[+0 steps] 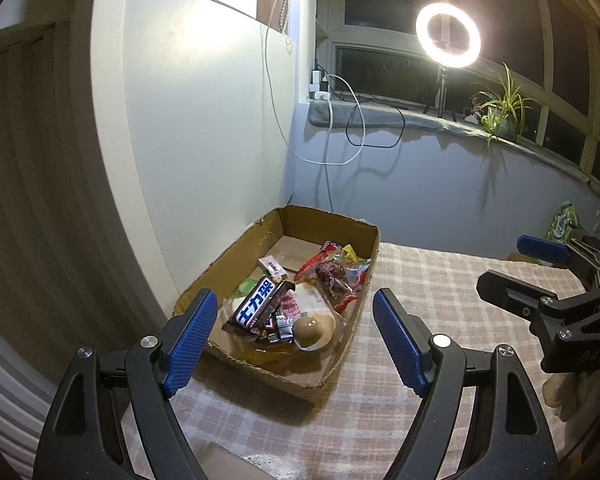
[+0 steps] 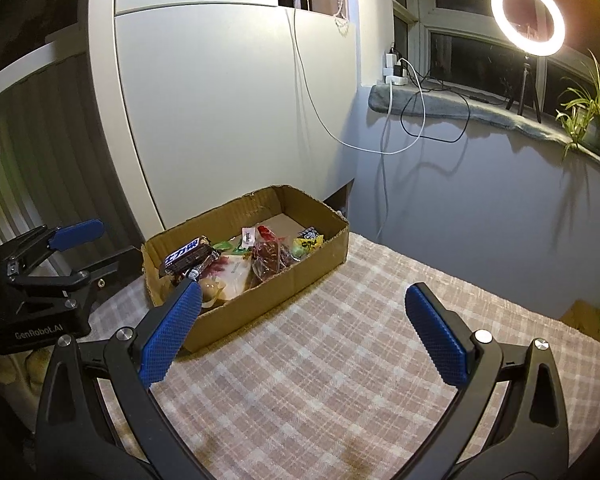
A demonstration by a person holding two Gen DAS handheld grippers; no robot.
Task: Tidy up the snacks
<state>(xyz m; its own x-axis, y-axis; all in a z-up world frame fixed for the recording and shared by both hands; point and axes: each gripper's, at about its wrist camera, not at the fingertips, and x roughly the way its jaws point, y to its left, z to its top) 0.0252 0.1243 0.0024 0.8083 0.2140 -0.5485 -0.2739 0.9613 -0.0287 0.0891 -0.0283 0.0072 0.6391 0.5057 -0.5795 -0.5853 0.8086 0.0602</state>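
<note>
Cardboard box (image 1: 342, 240) sits on the plaid cloth (image 1: 440, 280), at its far left corner, close to the white cabinet (image 1: 204, 128).

Box contents, all snacks heaped toward the near end:
- Dark candy bar (image 1: 260, 306) with blue-and-white lettering, on top of the heap, tilted.
- Clear pack holding a round brown item (image 1: 310, 328), just right of the bar.
- Clear bag of dark red pieces (image 1: 332, 276), beside the right wall.
- Small pink packet (image 1: 271, 266), toward the left wall.
- Yellow packet (image 1: 350, 252), toward the far right.
- Far end of the box floor is bare.

Left gripper (image 1: 292, 334): jaws spread wide, nothing between the blue pads, held above the near end of the box.

Right gripper (image 2: 302, 334): jaws spread wide, empty, over bare cloth right of the box's near end.

Green packet (image 1: 562, 224) lies off the cloth's far right edge.
</note>
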